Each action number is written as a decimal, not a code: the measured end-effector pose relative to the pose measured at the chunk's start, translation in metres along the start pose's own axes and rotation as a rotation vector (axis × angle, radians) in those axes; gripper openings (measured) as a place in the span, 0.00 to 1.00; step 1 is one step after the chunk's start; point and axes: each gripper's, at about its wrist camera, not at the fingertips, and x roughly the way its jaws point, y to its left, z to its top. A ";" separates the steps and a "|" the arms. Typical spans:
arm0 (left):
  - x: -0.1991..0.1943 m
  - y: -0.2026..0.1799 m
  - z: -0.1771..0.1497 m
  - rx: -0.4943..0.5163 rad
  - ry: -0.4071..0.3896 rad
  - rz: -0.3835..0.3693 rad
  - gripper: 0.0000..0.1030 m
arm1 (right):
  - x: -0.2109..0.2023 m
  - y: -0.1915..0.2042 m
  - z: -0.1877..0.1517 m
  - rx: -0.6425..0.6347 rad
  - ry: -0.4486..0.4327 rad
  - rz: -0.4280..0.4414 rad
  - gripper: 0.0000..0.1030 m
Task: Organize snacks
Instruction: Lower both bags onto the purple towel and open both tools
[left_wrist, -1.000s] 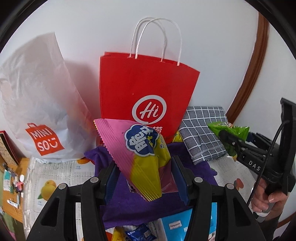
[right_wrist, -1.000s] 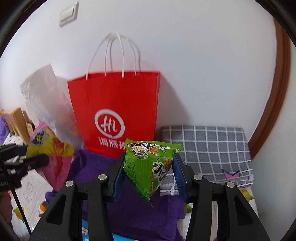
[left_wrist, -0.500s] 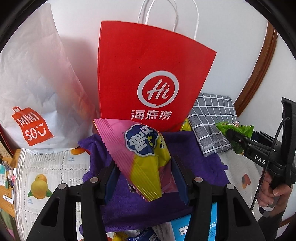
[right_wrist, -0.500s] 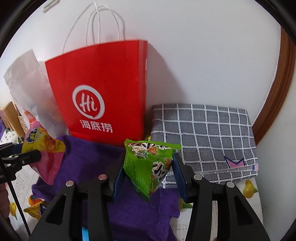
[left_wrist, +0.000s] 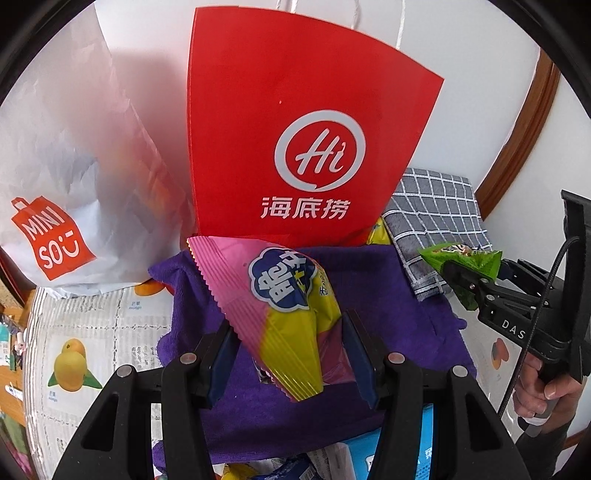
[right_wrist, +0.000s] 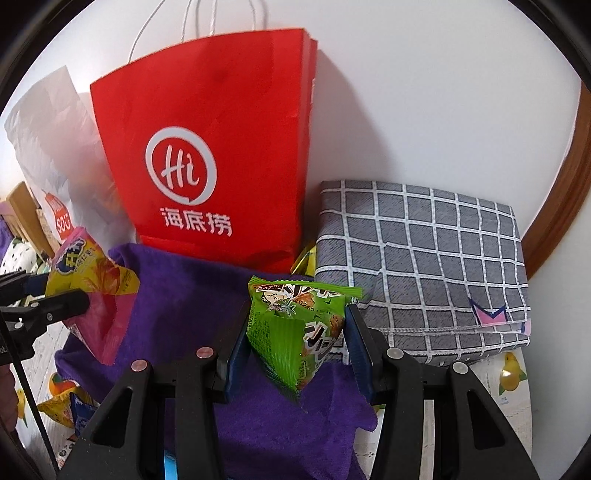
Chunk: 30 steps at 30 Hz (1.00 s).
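From my left gripper (left_wrist: 288, 354), the paper bag (left_wrist: 306, 122) stands at 12 o'clock against the wall (left_wrist: 480, 74), plastic bag (left_wrist: 66, 155) at 10, folded cloth (left_wrist: 436, 218) at 2. Towel (left_wrist: 388, 288) lies before the paper bag, on newspaper (left_wrist: 88, 332). My right gripper (left_wrist: 461, 273) at 3.

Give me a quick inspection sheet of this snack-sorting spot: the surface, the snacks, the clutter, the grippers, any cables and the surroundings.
Surface: fruit-print paper with a purple towel lying on it.
Job's things: pink-and-yellow snack bag and green snack bag, both held up; red paper bag standing at the wall.
Clutter: white Miniso bag, folded grey checked cloth, loose packets at the near edge.
Grippers: left gripper clamps the pink-and-yellow bag; right gripper clamps the green one.
Cables: black cable on the right gripper.
Surroundings: white wall, brown wooden trim.
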 end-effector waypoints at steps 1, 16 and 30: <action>0.001 0.000 0.000 -0.001 0.004 0.002 0.51 | 0.001 0.001 0.000 -0.002 0.007 -0.004 0.46; 0.022 0.007 -0.004 -0.009 0.074 0.055 0.51 | 0.018 0.004 -0.007 -0.006 0.098 0.007 0.46; 0.037 0.008 -0.008 -0.006 0.135 0.081 0.51 | 0.032 0.015 -0.014 -0.048 0.156 0.010 0.46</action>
